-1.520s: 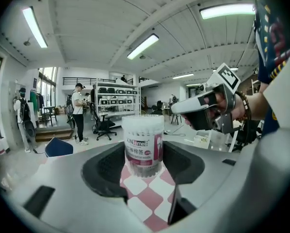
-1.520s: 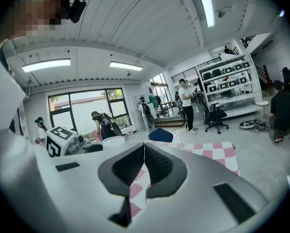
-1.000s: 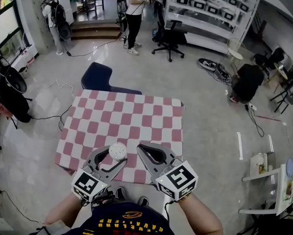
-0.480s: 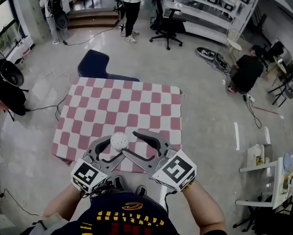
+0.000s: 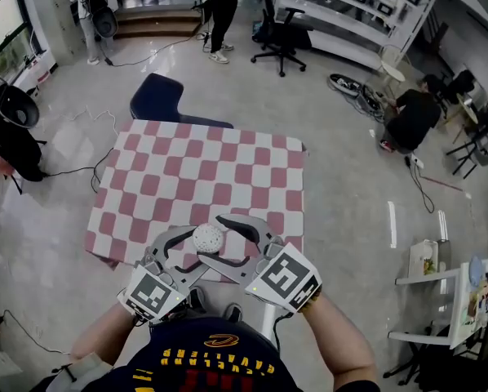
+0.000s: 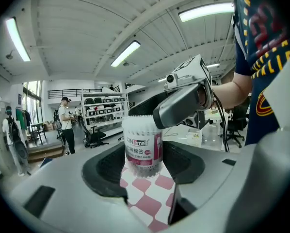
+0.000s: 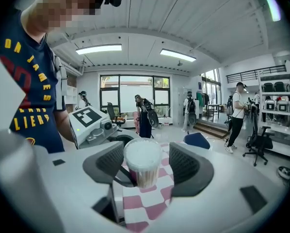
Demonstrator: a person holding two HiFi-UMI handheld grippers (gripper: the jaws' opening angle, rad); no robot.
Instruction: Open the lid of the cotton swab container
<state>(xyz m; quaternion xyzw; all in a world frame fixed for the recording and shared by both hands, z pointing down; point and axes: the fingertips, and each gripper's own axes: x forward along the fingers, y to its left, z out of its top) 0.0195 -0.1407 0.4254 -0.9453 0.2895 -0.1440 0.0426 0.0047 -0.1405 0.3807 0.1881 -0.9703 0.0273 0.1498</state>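
The right gripper (image 5: 215, 237), a second ago shut and off to the right of the tub, has swung in across it, and its jaws have just been opening; they now stand spread with the top of the cotton swab container (image 5: 208, 237) between them, and a gap shows beside the right-hand pad in the right gripper view. The container, a clear round tub with a pink-and-white label and white swab tips showing at its top, is upright in mid-air above the near edge of the table, close in front of the person. The left gripper (image 5: 198, 247) pinches it from the left side, low on the body, with both pads against the wall of the tub in the left gripper view. The two grippers cross at the tub, the right one's lower jaw lying over the left one's. Beneath them lies the red-and-white checked cloth (image 5: 203, 166) that covers the table. A dark blue chair (image 5: 157, 101) stands at its far side. Farther off on the glossy grey floor are a black office chair (image 5: 280, 36), white shelving (image 5: 354, 11) and two standing people (image 5: 220, 11).
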